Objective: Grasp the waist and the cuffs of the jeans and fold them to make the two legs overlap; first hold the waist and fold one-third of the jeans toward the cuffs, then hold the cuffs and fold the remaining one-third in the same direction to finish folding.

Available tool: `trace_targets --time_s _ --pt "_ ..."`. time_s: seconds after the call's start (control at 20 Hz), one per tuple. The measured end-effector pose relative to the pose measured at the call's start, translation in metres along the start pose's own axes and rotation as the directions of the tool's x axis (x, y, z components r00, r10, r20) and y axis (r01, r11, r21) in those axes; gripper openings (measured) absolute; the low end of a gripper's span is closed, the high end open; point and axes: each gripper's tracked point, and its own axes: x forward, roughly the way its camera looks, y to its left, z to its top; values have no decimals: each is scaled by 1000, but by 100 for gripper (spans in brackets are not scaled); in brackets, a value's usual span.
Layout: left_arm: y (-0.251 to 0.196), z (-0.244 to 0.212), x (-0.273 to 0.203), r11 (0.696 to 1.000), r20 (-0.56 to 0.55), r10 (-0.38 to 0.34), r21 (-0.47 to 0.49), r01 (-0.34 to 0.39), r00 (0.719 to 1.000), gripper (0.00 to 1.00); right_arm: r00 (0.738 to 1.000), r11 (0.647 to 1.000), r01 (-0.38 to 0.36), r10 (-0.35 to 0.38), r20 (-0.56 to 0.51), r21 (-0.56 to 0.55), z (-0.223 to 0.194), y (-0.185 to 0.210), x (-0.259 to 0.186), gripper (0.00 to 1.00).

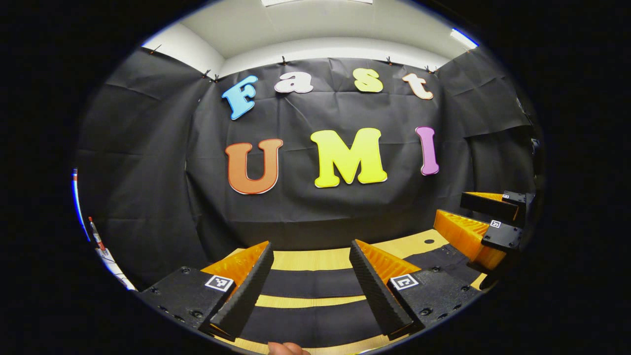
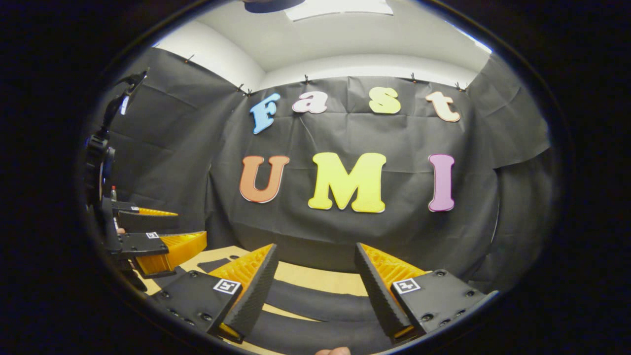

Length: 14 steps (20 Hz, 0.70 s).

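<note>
Both grippers, left (image 1: pixel 311 286) and right (image 2: pixel 315 291), hover wide open, empty, above dark jeans (image 1: pixel 310 283) on the table (image 1: pixel 315 259), lower frame.

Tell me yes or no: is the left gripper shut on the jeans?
No: in the left gripper view the left gripper is open above the jeans, fingers apart, gripping nothing.

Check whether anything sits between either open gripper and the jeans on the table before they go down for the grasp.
Nothing visible blocks them. The left gripper hangs open with the dark jeans lying across the wooden table right beyond its fingers. The right gripper is open too, over the jeans, with only bare space between.
</note>
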Motion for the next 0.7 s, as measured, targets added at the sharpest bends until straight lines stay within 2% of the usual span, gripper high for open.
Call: trace_targets --time_s 0.1,0.25,0.35,0.4,0.45,0.5,0.55,0.65,0.7 --pt "-9 -6 -7 998 -49 2 -67 -5 999 99 999 999 -43 43 -4 28 2 -9 -2 94" --pt "7 -27 -23 977 -164 91 -178 -120 982 99 994 993 -102 104 -39 58 1 -30 -12 94" --pt "25 -49 -38 944 -245 140 -261 -204 959 99 992 989 -115 120 -45 92 2 -50 -18 94" --pt "38 -62 -44 916 -288 162 -311 -252 944 99 992 988 -104 110 -56 111 -3 -61 -20 94" --pt "48 -77 -44 882 -336 154 -378 -283 929 99 993 988 -78 89 -79 133 -10 -73 -20 95" --pt "56 -95 -41 833 -385 125 -460 -308 914 99 992 986 -48 66 -107 162 -19 -81 -19 95" --pt "66 -108 -43 766 -441 97 -539 -350 892 98 989 982 -23 50 -138 189 -29 -88 -18 94" --pt "95 -151 -47 607 -561 62 -636 -478 826 99 975 981 40 3 -222 188 -54 -99 -10 93" --pt "108 -172 -51 514 -611 43 -665 -542 791 99 965 984 72 -28 -259 163 -63 -104 -7 93"
